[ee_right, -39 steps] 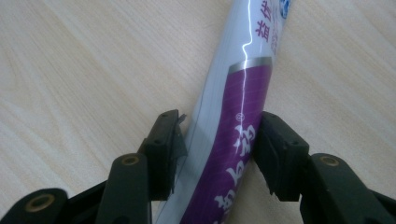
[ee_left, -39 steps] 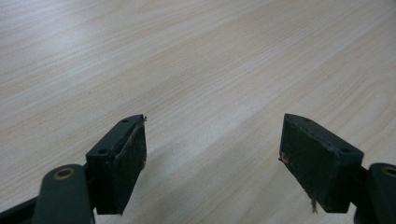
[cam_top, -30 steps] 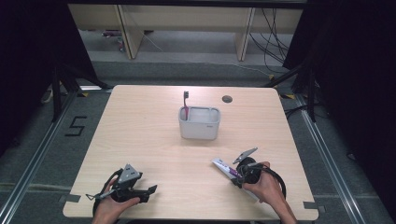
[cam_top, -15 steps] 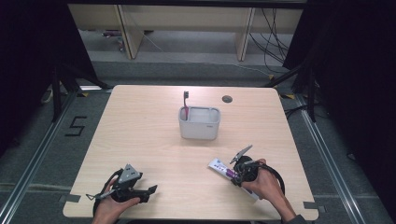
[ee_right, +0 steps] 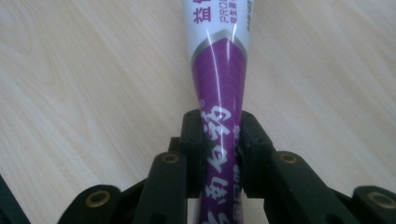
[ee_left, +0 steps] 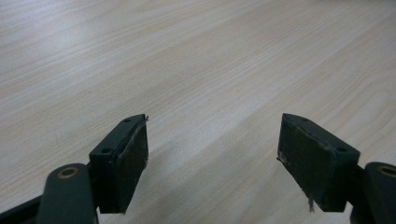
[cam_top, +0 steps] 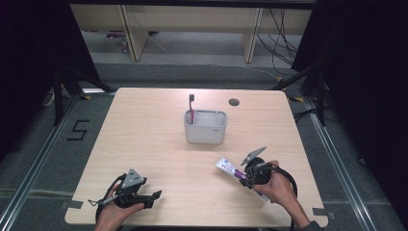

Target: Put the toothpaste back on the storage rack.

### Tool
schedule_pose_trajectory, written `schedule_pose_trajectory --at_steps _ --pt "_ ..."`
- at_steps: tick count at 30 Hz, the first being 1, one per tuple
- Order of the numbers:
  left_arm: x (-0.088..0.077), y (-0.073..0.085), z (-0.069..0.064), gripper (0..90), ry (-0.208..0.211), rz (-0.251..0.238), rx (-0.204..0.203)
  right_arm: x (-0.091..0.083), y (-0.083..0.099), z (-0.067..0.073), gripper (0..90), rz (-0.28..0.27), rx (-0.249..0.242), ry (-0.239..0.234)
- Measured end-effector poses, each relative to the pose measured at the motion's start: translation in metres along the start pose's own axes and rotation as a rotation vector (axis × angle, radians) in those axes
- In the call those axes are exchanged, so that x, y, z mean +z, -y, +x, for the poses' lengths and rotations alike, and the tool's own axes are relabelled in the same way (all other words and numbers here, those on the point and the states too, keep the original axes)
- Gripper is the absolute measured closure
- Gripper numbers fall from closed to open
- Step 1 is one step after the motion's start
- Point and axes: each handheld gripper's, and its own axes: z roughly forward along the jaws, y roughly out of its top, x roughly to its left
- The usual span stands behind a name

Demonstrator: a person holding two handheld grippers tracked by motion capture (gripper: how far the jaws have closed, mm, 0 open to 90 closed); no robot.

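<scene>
Your bench (cam_top: 144,144) carries a holder (cam_top: 205,127) just behind its centre, with a toothbrush (cam_top: 191,108) upright in the holder's left end. A small round hole (cam_top: 234,102) sits behind and to the right of it. The toothpaste tube (cam_top: 228,168) lies before the holder, to the right, between your right gripper's (cam_top: 246,179) fingers (ee_right: 194,140). Your left gripper (cam_top: 150,197) rests at the near left edge, well apart from the tube.

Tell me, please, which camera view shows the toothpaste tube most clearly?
The right gripper view: the purple-and-white toothpaste tube runs up close between the jaws, which pinch it. The high view shows it small, on the table; the left gripper view faces bare wood.
</scene>
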Motion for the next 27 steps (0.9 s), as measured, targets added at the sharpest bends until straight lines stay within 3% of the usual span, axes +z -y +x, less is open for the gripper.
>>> schedule_pose_trajectory --at_steps 2,3,4,11,12,13,15,16,17,18,22,25,27 --pt "0.000 -0.001 0.000 24.0 0.002 -0.001 -0.007 -0.004 -0.001 0.000 75.5 -0.018 0.024 0.014" --pt "0.000 -0.001 0.001 24.0 0.001 0.004 -0.005 -0.006 -0.002 -0.002 75.5 -0.031 0.014 -0.014" --pt "0.000 0.000 0.001 24.0 -0.002 0.000 -0.007 -0.008 -0.002 -0.001 75.5 -0.040 0.038 -0.003" --pt "0.001 0.000 0.001 24.0 0.000 0.000 -0.012 -0.019 -0.009 -0.011 75.6 -0.133 0.047 -0.037" --pt "0.000 0.000 0.001 24.0 -0.002 -0.001 -0.009 -0.021 -0.009 -0.010 75.5 -0.135 0.074 -0.041" --pt "0.000 0.000 0.002 24.0 -0.001 -0.002 -0.010 -0.022 -0.013 -0.014 75.6 -0.174 0.034 -0.041" --pt "0.000 0.000 0.002 24.0 -0.002 -0.005 -0.006 -0.024 -0.016 -0.014 75.5 -0.192 0.062 -0.044" --pt "0.000 0.000 0.002 24.0 0.000 -0.006 -0.007 -0.025 -0.018 -0.015 75.5 -0.190 0.042 -0.046" --pt "0.000 0.000 0.001 24.0 0.001 -0.005 -0.008 -0.027 -0.020 -0.014 75.6 -0.204 0.081 -0.045" --pt "0.000 0.000 0.001 24.0 0.001 -0.004 -0.008 -0.027 -0.022 -0.017 75.5 -0.221 0.042 -0.054" --pt "0.000 0.000 0.001 24.0 0.004 -0.002 -0.011 -0.030 -0.031 -0.016 75.6 -0.278 0.070 -0.055" --pt "0.000 0.000 0.001 24.0 0.002 -0.004 -0.009 -0.034 -0.039 -0.020 75.6 -0.324 0.047 -0.051" --pt "0.000 0.000 0.002 24.0 0.002 -0.007 -0.009 -0.040 -0.044 -0.019 75.7 -0.344 0.083 -0.066"
